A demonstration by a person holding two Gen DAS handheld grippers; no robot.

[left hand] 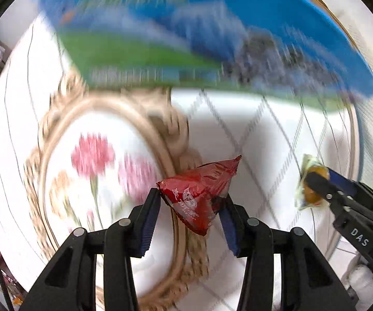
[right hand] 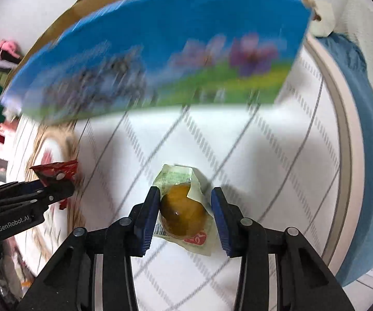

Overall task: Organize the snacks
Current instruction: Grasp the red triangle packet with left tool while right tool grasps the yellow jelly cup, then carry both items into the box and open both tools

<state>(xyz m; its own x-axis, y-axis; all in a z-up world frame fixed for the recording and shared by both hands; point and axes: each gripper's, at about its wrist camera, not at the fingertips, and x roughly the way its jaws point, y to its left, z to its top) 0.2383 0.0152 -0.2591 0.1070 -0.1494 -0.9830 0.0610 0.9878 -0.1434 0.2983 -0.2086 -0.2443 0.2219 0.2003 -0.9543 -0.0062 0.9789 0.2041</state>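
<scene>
My left gripper [left hand: 190, 207] is shut on a red triangular snack packet [left hand: 199, 194], held above the table; it also shows at the left of the right wrist view [right hand: 54, 171]. My right gripper [right hand: 185, 207] is shut on a clear packet with a brown egg-like snack [right hand: 182, 213]; this packet shows at the right of the left wrist view [left hand: 309, 181]. A blue and green cardboard box [right hand: 160, 59] stands ahead of both grippers, blurred; it also fills the top of the left wrist view [left hand: 186, 39].
A round placemat with pink flowers and a tan braided rim [left hand: 95, 160] lies on the white checked tablecloth [right hand: 251, 155] at the left. A blue cloth [right hand: 367, 155] hangs beyond the round table's edge at the right. Clutter sits off the far left.
</scene>
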